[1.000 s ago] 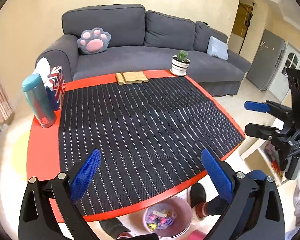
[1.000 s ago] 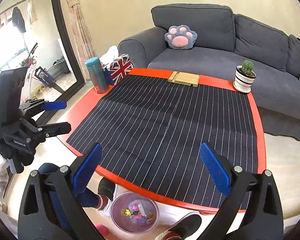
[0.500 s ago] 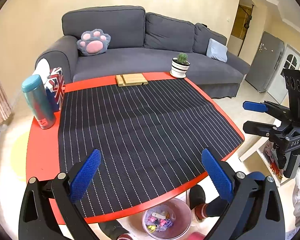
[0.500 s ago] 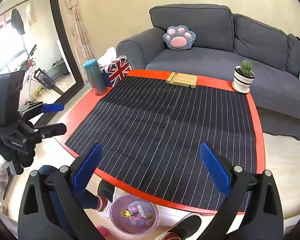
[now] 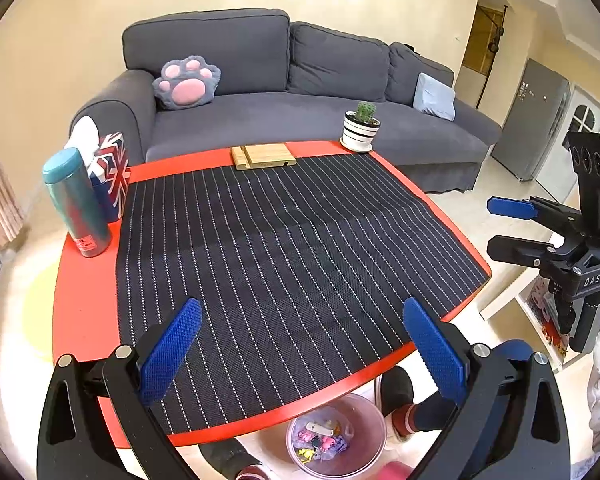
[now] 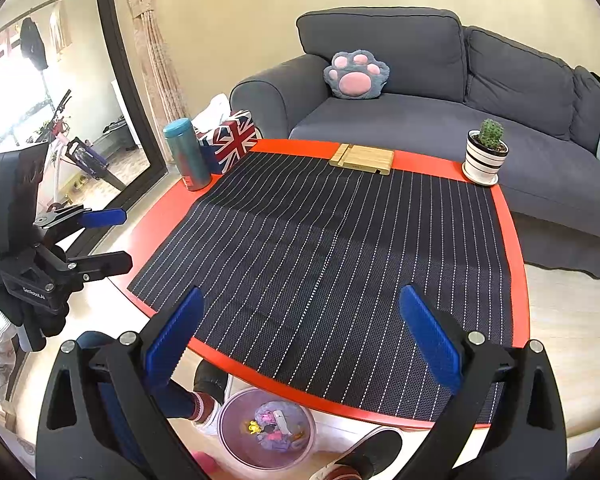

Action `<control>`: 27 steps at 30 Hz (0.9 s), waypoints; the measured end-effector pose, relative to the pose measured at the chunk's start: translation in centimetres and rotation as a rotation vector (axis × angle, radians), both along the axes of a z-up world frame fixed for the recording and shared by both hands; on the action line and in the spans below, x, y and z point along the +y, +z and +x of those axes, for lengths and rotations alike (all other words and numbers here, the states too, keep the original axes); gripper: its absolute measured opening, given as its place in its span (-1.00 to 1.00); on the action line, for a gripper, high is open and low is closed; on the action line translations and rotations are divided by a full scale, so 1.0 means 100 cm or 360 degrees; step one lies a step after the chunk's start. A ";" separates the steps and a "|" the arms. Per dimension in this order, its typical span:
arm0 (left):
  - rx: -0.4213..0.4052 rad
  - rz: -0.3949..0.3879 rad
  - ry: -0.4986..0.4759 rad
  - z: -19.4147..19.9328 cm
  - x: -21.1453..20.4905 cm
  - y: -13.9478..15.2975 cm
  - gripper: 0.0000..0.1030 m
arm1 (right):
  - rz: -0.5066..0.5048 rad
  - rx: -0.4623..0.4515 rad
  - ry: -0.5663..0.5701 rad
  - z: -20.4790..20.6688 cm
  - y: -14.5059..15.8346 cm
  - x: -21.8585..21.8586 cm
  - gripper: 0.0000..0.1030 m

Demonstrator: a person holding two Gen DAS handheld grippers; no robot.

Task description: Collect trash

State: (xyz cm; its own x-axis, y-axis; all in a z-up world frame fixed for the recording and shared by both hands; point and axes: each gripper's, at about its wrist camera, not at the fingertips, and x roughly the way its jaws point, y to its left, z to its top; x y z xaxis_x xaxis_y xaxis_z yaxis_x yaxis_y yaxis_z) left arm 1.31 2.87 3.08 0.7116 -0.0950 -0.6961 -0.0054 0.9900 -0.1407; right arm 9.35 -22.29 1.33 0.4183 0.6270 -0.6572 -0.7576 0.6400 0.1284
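Observation:
A clear pink bin (image 5: 336,436) with several colourful scraps inside stands on the floor under the near edge of the red table (image 5: 80,292); the right wrist view shows the same bin (image 6: 266,426). My left gripper (image 5: 300,344) hangs open above the table's near edge, nothing between its blue pads. My right gripper (image 6: 296,332) is open too and empty, held over the near edge. Each gripper appears in the other's view: the right gripper (image 5: 512,226) off the table's right side, the left gripper (image 6: 104,236) off its left side. No loose trash shows on the striped mat (image 5: 284,264).
A teal bottle (image 5: 76,204) and a Union Jack tissue box (image 5: 112,172) stand at the table's left. A wooden stand (image 5: 264,156) and a potted cactus (image 5: 362,126) sit at the far edge. A grey sofa (image 5: 300,120) lies behind. A person's feet (image 5: 404,404) flank the bin.
Both grippers have drawn back and up a little, so the table looks slightly smaller and farther. Both stay open and empty.

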 end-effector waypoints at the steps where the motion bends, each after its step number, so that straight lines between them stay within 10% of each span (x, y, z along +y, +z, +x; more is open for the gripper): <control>1: 0.0000 0.0000 0.0001 0.000 0.000 0.000 0.88 | 0.0001 0.0001 0.0000 0.000 0.000 0.000 0.88; 27: 0.0000 0.0001 -0.0018 0.001 -0.003 0.000 0.88 | -0.0004 0.0003 -0.0003 0.000 -0.003 0.000 0.88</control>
